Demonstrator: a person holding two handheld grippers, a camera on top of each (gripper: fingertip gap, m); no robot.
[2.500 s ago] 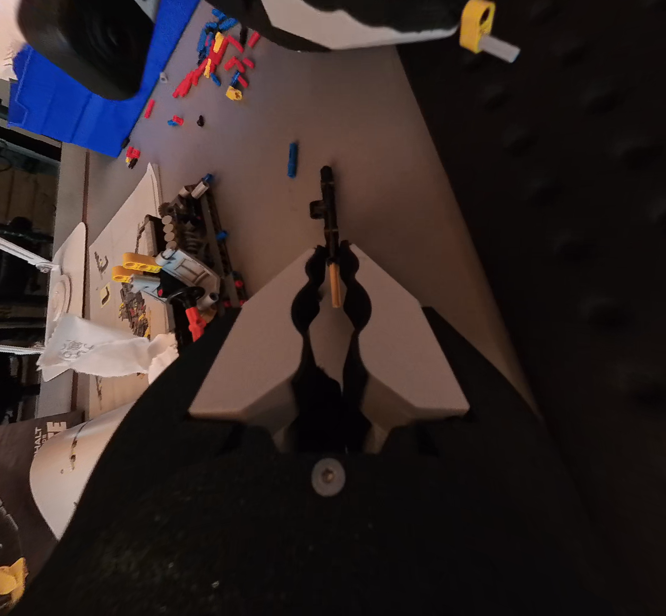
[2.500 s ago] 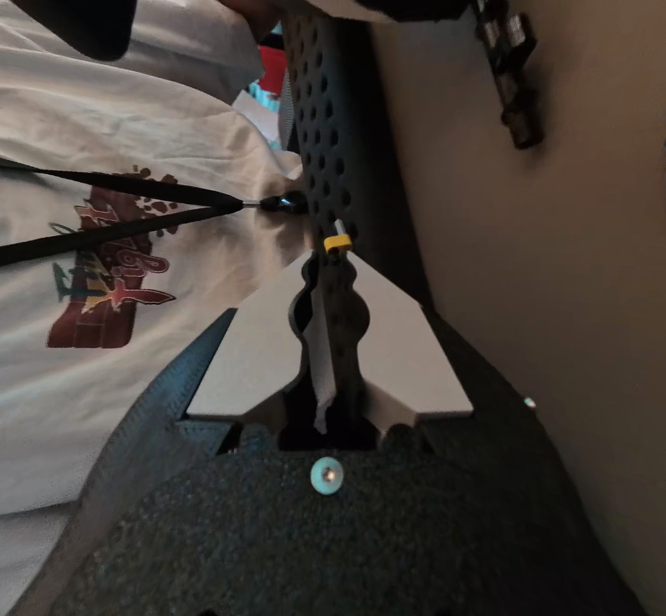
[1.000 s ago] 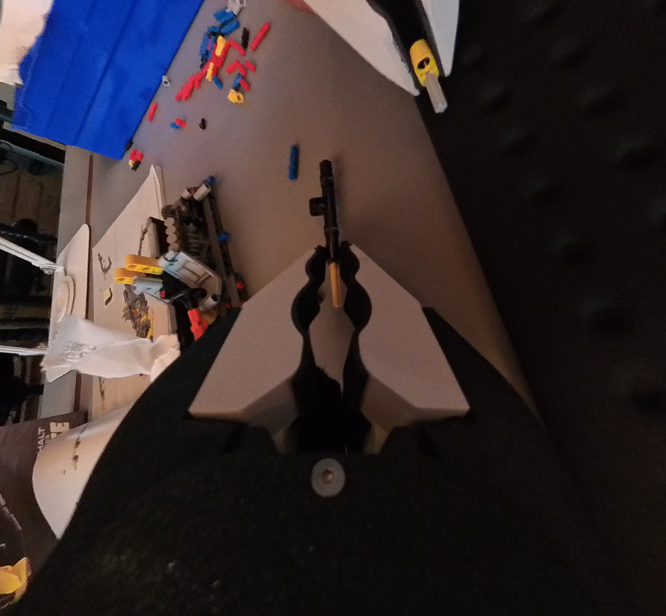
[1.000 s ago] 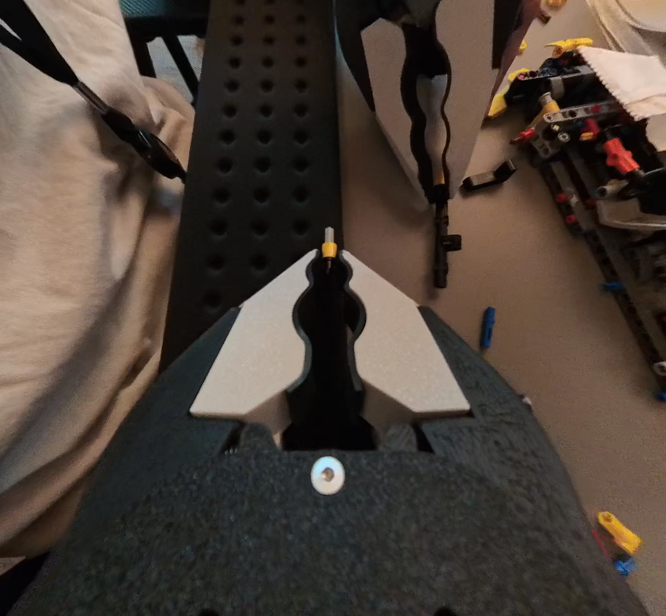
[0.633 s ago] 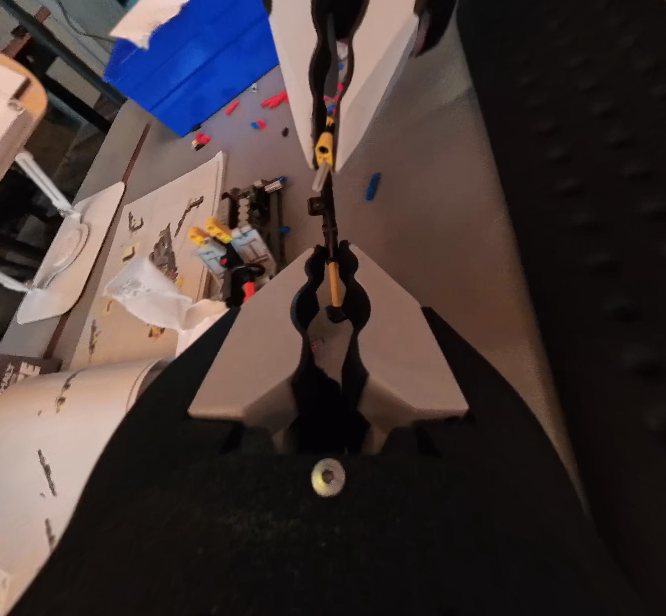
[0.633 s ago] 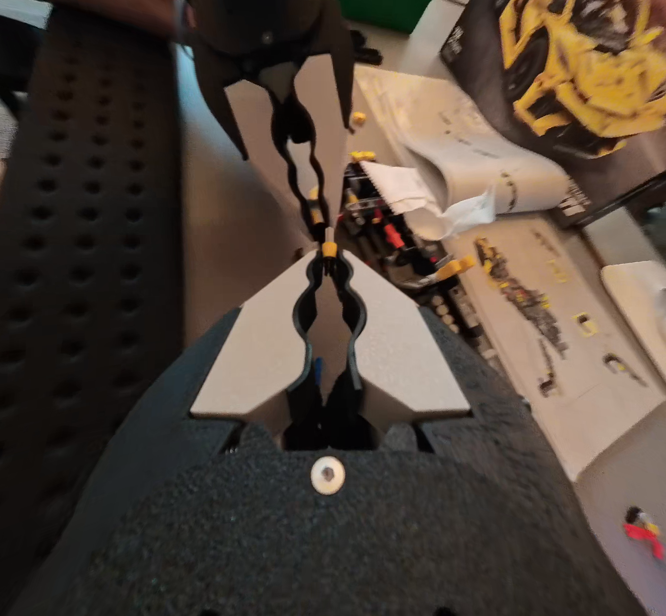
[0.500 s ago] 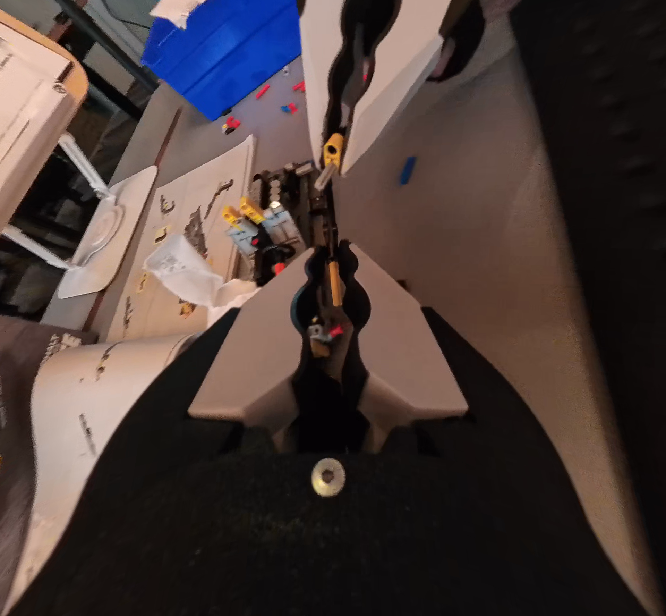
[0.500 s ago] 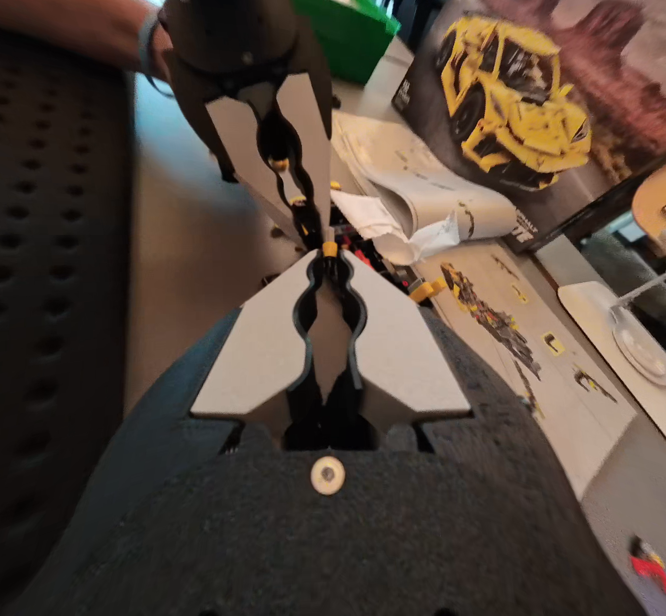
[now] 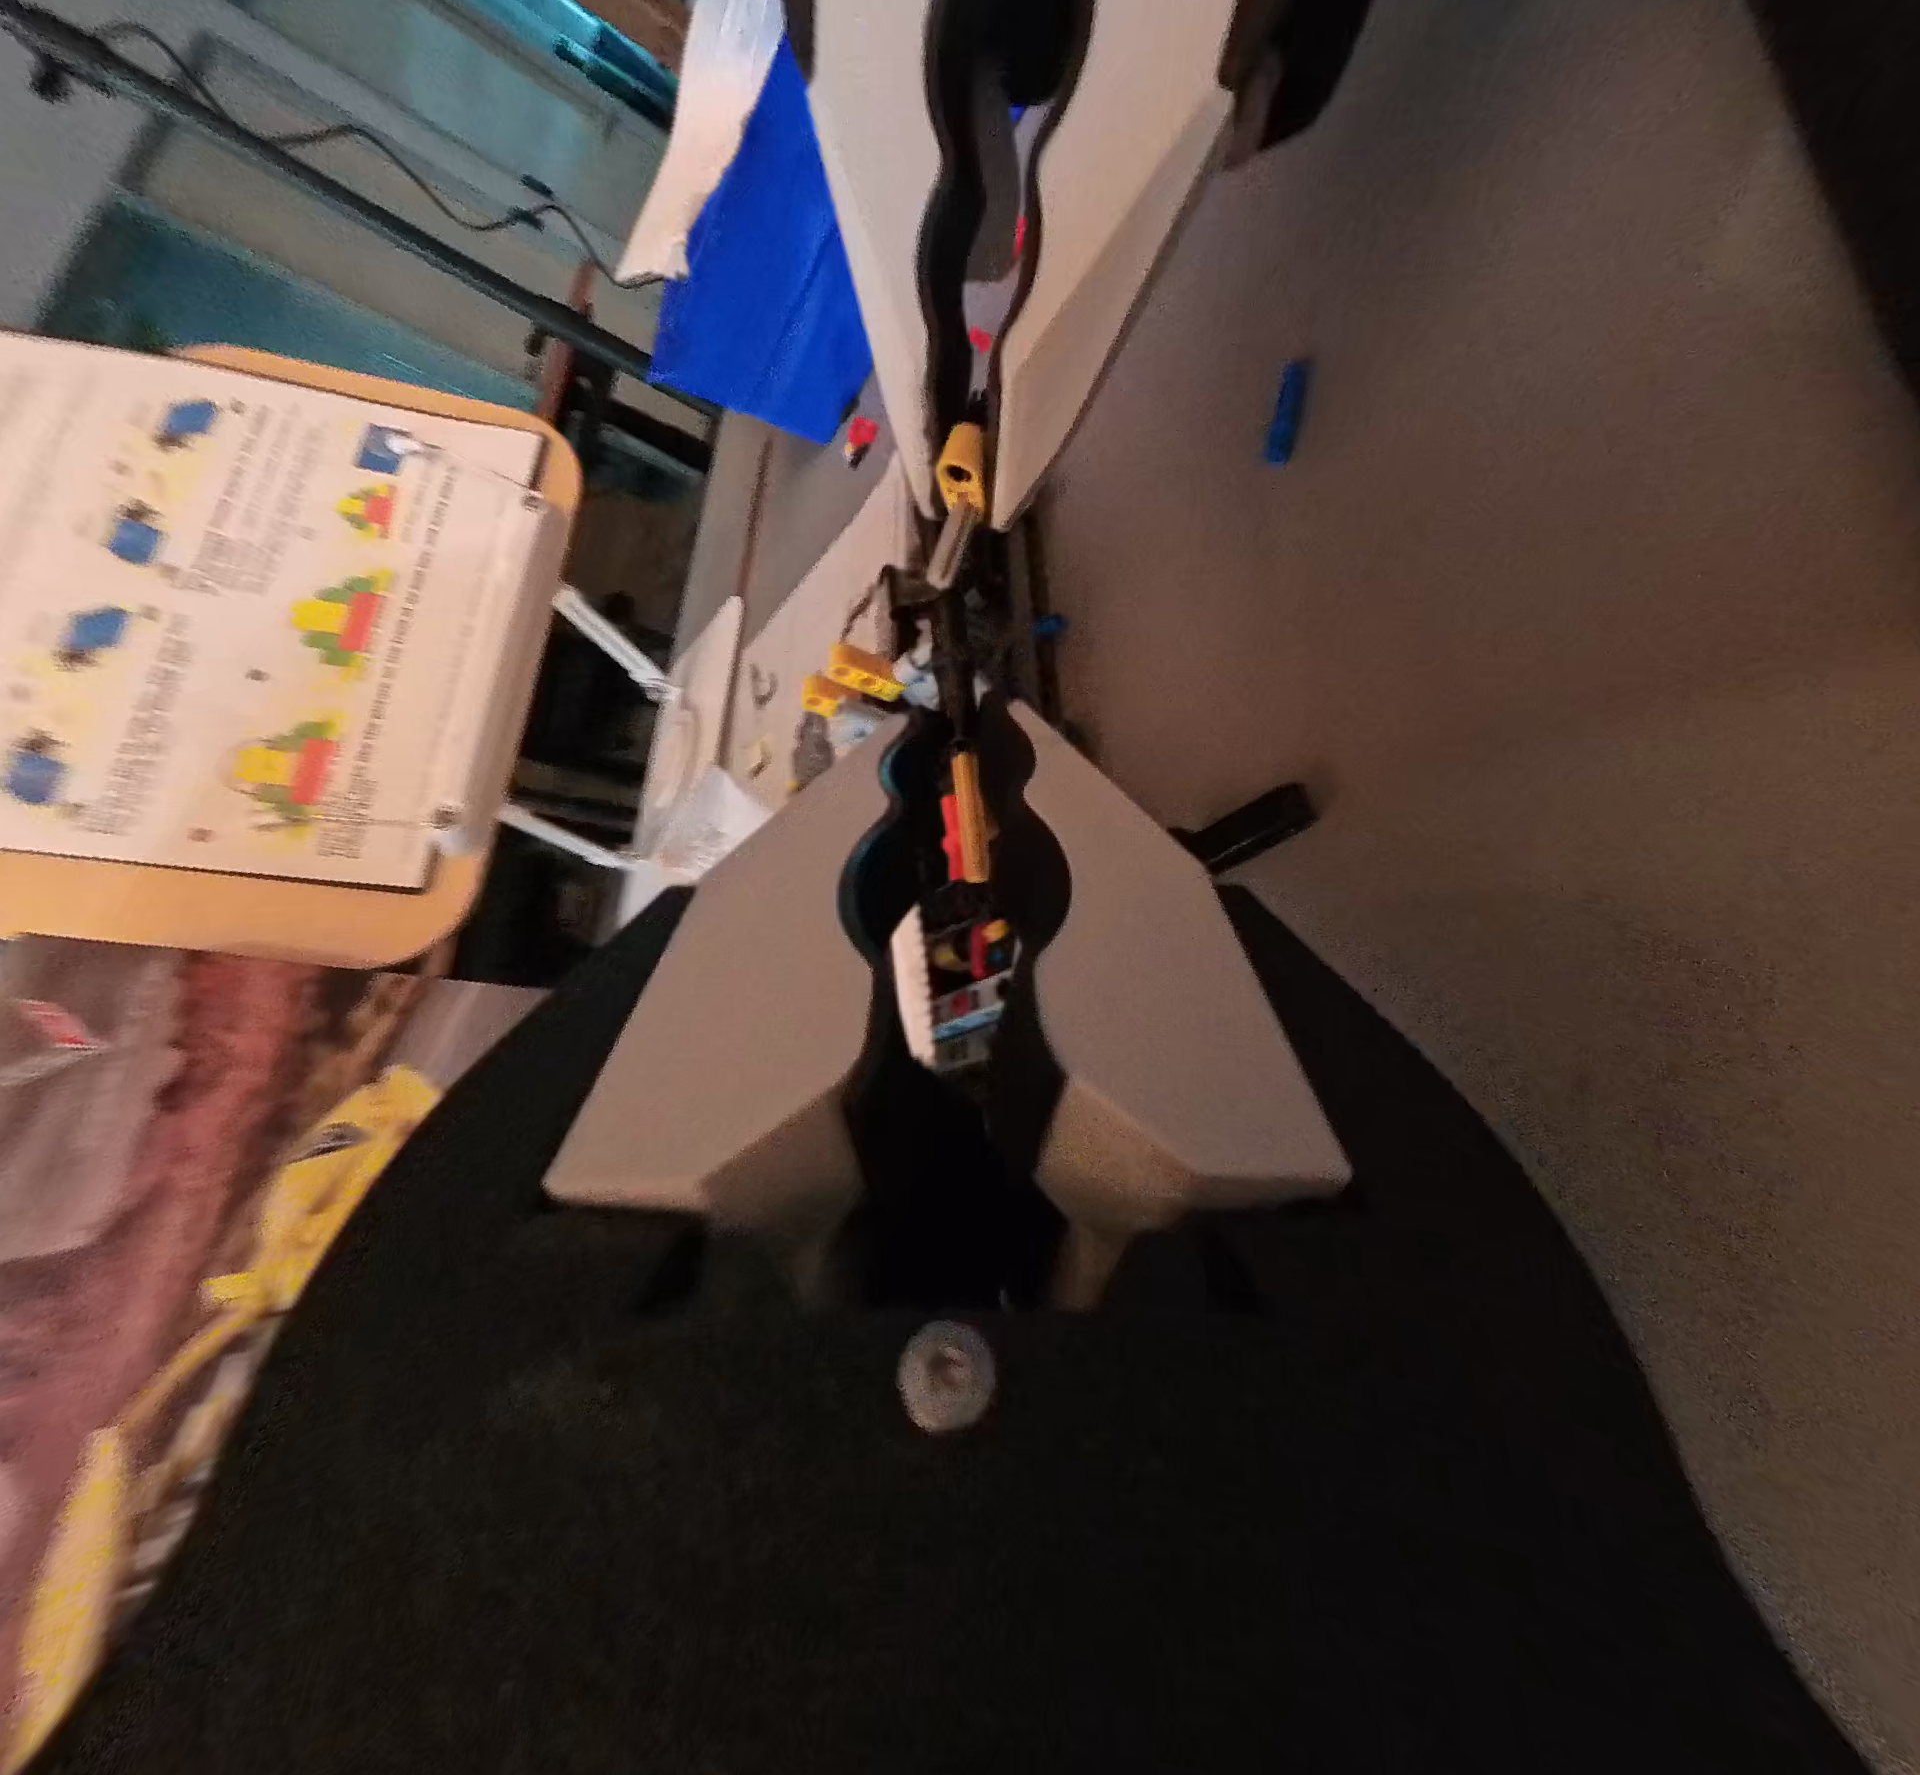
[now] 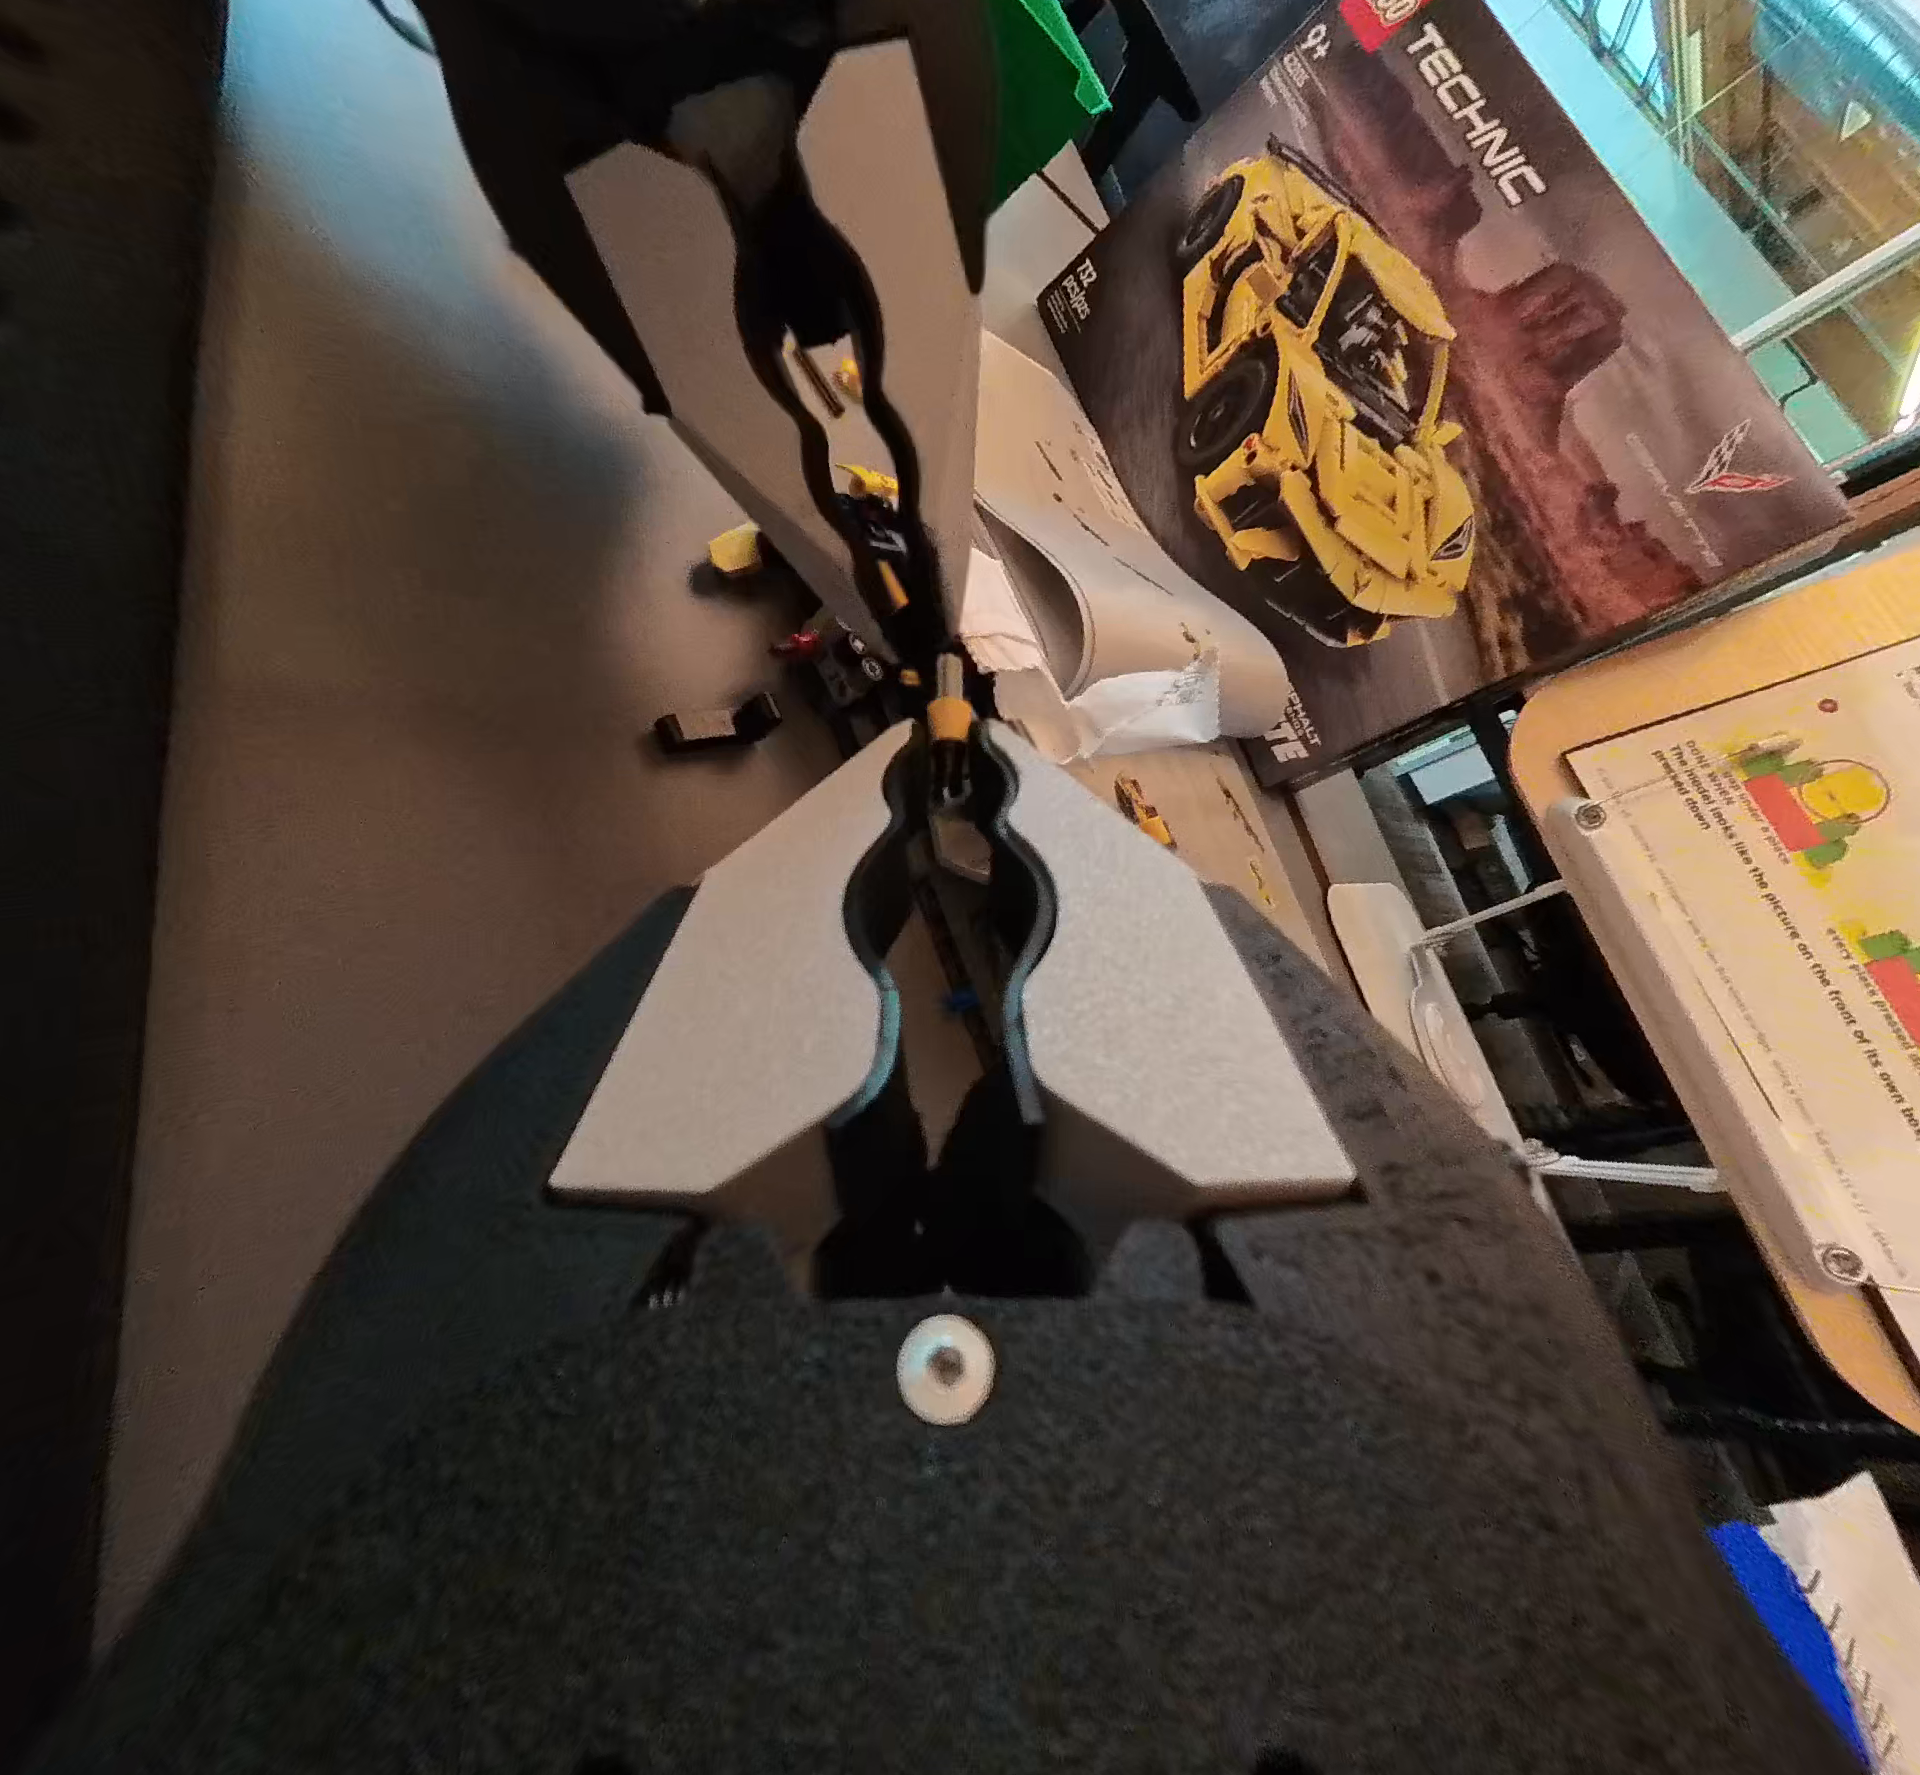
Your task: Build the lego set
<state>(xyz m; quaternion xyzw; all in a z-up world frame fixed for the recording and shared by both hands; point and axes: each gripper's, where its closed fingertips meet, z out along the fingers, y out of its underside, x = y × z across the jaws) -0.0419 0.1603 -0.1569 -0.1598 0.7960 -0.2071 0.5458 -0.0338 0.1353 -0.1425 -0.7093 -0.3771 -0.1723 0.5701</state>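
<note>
Left wrist view, blue bin [image 9: 764,291], contents perhaps hidden

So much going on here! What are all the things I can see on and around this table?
Black axle assembly: one, with a tan pin, held by the left gripper.
Yellow connector: one, with a grey pin, held by the right gripper.
Partly built model: one, black with yellow beams, mid-table.
Blue pin: one, loose on the table.
Black piece: one, lying near the model.
Set box: one, showing a yellow car, standing behind.
Instruction booklet: one, white, curled open.
Blue bin: one, far end.
Picture card: one, on a stand.
Left gripper: shut.
Right gripper: shut.
</note>
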